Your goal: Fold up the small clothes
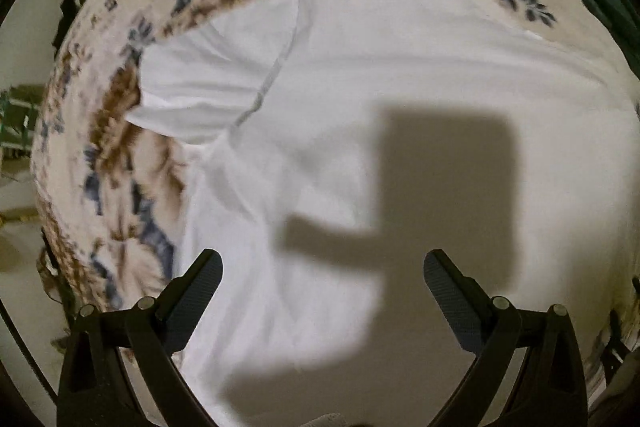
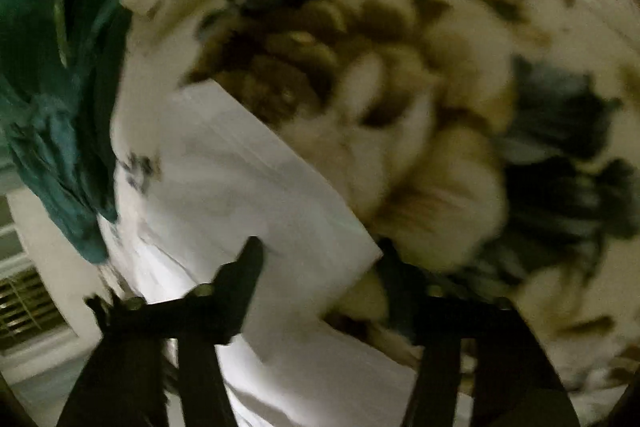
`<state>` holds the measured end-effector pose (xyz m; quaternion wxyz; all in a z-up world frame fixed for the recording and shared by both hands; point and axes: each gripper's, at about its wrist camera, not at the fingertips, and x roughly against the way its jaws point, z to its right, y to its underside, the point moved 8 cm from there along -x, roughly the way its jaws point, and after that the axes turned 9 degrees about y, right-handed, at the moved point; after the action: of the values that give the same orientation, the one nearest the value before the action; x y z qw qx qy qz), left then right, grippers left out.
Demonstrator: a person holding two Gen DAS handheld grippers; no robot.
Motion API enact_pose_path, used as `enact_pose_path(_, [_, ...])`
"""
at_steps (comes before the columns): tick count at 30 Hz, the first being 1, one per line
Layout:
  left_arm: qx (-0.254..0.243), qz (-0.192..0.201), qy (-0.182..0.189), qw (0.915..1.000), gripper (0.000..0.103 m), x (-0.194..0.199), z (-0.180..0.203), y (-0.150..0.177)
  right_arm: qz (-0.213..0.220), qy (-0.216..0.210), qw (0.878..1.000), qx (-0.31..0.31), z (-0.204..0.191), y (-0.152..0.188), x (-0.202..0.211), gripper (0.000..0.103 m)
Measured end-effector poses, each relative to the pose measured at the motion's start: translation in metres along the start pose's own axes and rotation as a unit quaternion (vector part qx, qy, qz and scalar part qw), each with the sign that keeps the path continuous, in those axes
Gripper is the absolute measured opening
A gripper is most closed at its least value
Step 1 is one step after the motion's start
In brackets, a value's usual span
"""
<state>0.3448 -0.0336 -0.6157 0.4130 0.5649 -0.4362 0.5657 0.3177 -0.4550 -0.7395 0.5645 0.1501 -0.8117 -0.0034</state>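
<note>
White shirt (image 1: pixel 360 87), spread flat on floral sheet (image 1: pixel 120 131). Left gripper (image 1: pixel 322 267): jaws wide, empty, above the shirt body, sleeve ahead-left. Right gripper (image 2: pixel 320 259): jaws apart, empty, at a shirt corner, apparently nearer an edge. Teal cloth (image 2: pixel 60 107) lies beside.

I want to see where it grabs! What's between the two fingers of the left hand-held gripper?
Only the white shirt, with a dark shadow across it. The left hand-held gripper is open above it, as the left wrist view shows.
</note>
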Motion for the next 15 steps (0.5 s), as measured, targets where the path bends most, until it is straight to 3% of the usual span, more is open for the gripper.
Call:
enact_pose_path(1, [0.006, -0.001, 0.009, 0.9999, 0.103, -0.004, 0.0, -0.002, 0.009, -0.01, 1.0, -0.004, -0.007, 0.0, 0.0, 0.013])
enact_pose_path(2, [0.014, 0.0, 0.017, 0.9998, 0.103, -0.008, -0.001, -0.004, 0.02, -0.012, 1.0, 0.001, -0.015, 0.001, 0.001, 0.009])
enact_pose_path(5, [0.026, 0.0, 0.033, 0.9991, 0.103, -0.01, -0.007, -0.007, 0.095, 0.023, 0.992, 0.076, -0.054, 0.006, 0.022, 0.008])
enact_pose_path(7, [0.03, 0.008, 0.037, 0.9988, 0.103, -0.005, -0.016, -0.008, 0.156, 0.065, 0.97, 0.177, -0.093, 0.019, 0.038, 0.007])
enact_pose_path(9, [0.032, 0.02, 0.036, 0.9987, 0.103, 0.001, -0.026, -0.01, 0.205, 0.109, 0.923, 0.306, -0.141, 0.056, 0.045, 0.007])
enact_pose_path(10, [0.032, 0.025, 0.034, 0.9986, 0.103, 0.005, -0.032, -0.011, 0.222, 0.132, 0.892, 0.372, -0.162, 0.08, 0.043, 0.007])
enact_pose_path(12, [0.034, 0.038, 0.026, 0.9984, 0.103, 0.011, -0.045, -0.013, 0.249, 0.187, 0.801, 0.511, -0.196, 0.144, 0.021, 0.007])
enact_pose_path(13, [0.034, 0.044, 0.022, 0.9982, 0.103, 0.014, -0.051, -0.014, 0.253, 0.201, 0.769, 0.551, -0.204, 0.167, 0.009, 0.007])
enact_pose_path(15, [0.03, 0.055, 0.007, 0.998, 0.103, 0.018, -0.063, -0.016, 0.259, 0.231, 0.687, 0.638, -0.207, 0.222, -0.025, 0.007])
